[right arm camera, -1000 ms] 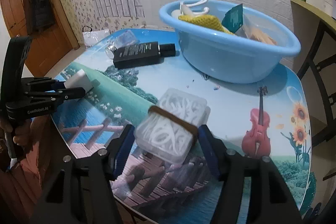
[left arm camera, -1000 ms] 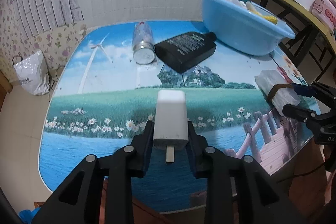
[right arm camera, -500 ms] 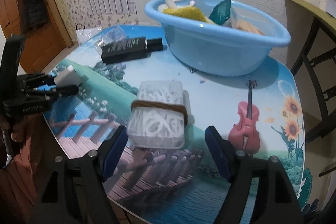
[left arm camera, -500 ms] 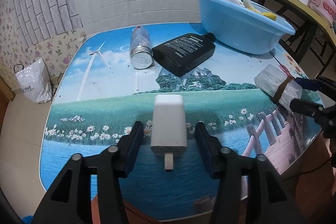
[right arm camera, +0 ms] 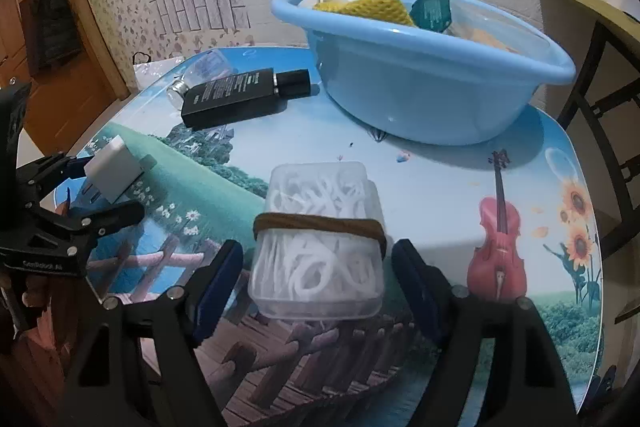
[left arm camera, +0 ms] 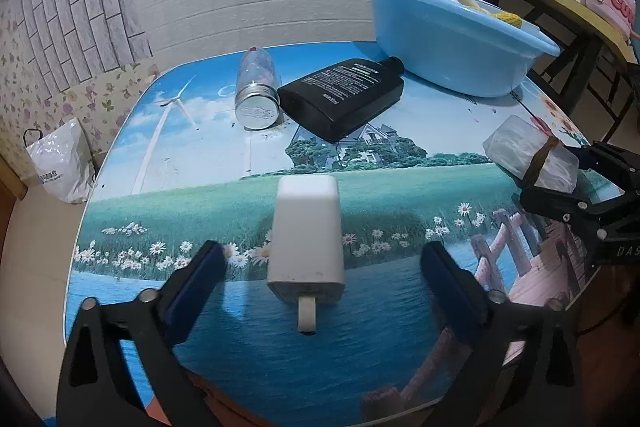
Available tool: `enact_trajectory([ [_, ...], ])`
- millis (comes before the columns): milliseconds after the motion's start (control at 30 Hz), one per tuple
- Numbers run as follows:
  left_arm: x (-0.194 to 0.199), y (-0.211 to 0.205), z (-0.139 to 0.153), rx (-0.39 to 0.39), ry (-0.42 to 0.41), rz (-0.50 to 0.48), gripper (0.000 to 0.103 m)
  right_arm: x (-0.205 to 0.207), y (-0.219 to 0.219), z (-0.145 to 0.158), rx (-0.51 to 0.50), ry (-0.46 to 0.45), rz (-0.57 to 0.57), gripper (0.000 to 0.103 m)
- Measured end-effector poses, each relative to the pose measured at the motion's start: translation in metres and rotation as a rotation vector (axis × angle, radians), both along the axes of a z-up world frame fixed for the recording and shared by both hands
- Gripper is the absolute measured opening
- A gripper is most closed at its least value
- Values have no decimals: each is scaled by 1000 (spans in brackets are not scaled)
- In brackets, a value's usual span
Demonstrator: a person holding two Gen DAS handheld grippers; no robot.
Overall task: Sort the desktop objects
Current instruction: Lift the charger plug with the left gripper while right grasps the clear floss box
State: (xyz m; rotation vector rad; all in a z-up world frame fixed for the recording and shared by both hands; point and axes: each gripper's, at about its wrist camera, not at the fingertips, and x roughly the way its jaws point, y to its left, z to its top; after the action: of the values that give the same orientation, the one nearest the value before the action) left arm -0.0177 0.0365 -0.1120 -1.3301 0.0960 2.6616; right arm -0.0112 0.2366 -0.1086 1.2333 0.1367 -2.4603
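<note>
Release step in hand. Left gripper (left arm camera: 320, 263) jaws opening, clear of the white charger (left arm camera: 306, 235) lying flat on the counter (left arm camera: 360, 339). Right gripper (right arm camera: 318, 271) jaws opening around the banded floss-pick box (right arm camera: 318, 239), pads apart. Next, likely: withdraw both, then approach the black bottle (left arm camera: 344, 97) or jar (left arm camera: 257, 95).

On the surface (left arm camera: 168, 187), the charger block (left arm camera: 306, 235) lies near the front edge between the spread fingers (left arm camera: 200, 275) of the left gripper (left arm camera: 320, 267), touching neither. To its right, the banded box (right arm camera: 320, 239) lies likewise between the fingers of the right gripper (right arm camera: 316, 271). Behind them a jar (left arm camera: 258, 91) lies just left of a flat bottle (left arm camera: 344, 95), with the basin (right arm camera: 420, 83) at the rear right, holding several items.
</note>
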Motion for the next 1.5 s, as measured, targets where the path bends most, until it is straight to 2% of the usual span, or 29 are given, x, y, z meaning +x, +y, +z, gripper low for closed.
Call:
enact_trajectory([
  [100, 1, -1, 0, 5, 13, -1, 103, 2, -2, -6, 33, 21, -51, 103],
  [800, 5, 0, 0, 6, 43, 16, 103, 7, 4, -9, 37, 102, -162, 103],
  [1067, 7, -1, -1, 6, 53, 36, 103, 9, 4, -9, 35, 112, -148, 103],
  [1133, 7, -2, -1, 9, 55, 38, 103, 9, 4, -9, 35, 113, -145, 99],
  [1200, 8, -3, -1, 14, 57, 40, 103, 11, 4, -8, 33, 120, -142, 86],
  [1267, 8, -4, 0, 15, 62, 44, 101, 12, 3, -6, 31, 127, -135, 79],
  [1400, 12, -7, 3, 24, 86, 54, 80, 14, -1, -4, 26, 136, -113, 61],
  [1433, 13, -9, 4, 32, 93, 55, 75, 15, -2, -4, 25, 137, -106, 59],
  [1500, 15, -10, 5, 37, 101, 56, 59, 16, -4, -4, 29, 139, -103, 58],
])
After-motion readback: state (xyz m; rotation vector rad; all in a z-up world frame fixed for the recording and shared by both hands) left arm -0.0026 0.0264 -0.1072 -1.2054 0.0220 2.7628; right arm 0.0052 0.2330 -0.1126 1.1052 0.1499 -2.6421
